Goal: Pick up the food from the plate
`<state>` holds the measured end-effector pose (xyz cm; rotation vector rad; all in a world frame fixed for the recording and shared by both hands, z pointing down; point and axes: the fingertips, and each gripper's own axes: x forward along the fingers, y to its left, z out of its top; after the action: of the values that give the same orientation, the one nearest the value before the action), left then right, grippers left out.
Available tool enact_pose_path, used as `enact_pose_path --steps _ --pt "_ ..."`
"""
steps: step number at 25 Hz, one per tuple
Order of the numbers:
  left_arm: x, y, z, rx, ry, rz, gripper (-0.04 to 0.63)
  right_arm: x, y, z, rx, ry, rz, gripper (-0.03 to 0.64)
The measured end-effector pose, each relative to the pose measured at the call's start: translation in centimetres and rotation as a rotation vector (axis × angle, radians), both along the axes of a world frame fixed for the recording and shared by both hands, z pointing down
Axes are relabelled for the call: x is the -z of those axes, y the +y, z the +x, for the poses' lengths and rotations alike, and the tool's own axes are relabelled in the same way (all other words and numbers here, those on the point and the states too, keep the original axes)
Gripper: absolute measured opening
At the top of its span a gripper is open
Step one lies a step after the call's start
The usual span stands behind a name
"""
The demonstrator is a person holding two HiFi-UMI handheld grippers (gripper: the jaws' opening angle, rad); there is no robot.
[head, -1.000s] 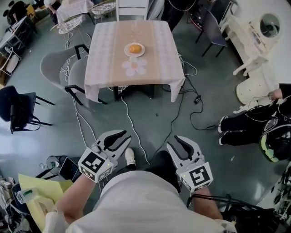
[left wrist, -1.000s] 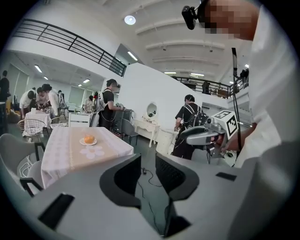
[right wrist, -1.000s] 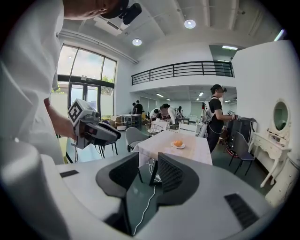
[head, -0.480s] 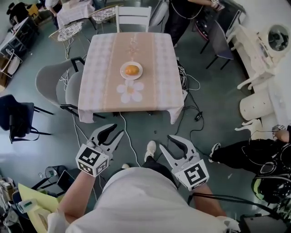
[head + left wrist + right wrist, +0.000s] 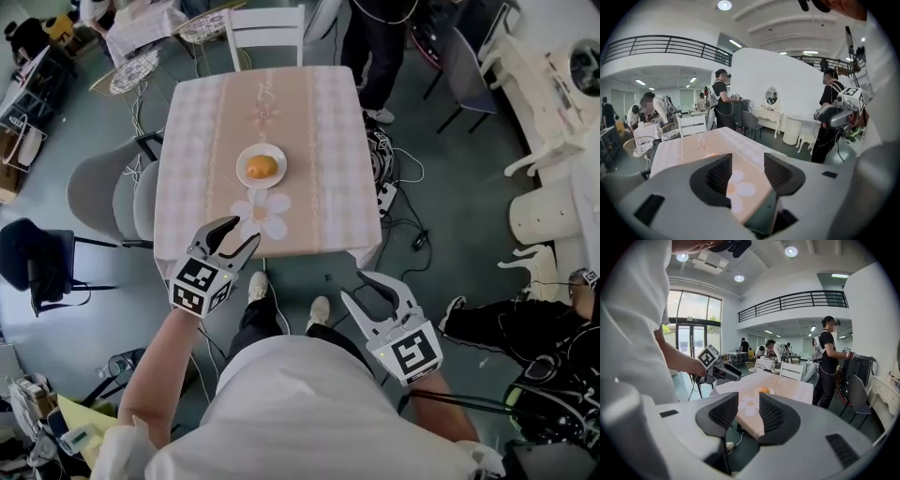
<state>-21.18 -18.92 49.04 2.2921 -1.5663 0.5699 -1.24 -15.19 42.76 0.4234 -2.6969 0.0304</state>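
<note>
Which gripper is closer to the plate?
The left gripper: it is at the table's near edge; the right gripper is short of it. Both are empty, fingers just opened wider.

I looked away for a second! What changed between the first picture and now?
The person walked up to the table, so it looks nearer. The left tongs swung forward to its near edge, and their jaws have just been opening with nothing between them. The right tongs followed, open and empty. The orange food stays on its plate, untouched.
</note>
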Motion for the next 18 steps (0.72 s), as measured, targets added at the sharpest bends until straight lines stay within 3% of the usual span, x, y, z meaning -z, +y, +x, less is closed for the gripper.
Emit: enact_pose_path --steps 5,8,18 --pt "-4.5 -6.7 -3.2 -0.127 -0.149 -0.079 0.221 0.6 -3.5 -1.5 -0.156 -0.016 -0.03 0.137" --pt "-7.8 -10.2 -5.0 -0.209 -0.263 -0.127 0.265 0.4 -4.5 -2.5 -0.234 -0.003 -0.05 0.136" --pt "-16.8 -17.4 -7.6 -0.44 -0.453 -0.262 0.362 0.3 -5.5 -3.8 -0.506 0.035 -0.084 0.137"
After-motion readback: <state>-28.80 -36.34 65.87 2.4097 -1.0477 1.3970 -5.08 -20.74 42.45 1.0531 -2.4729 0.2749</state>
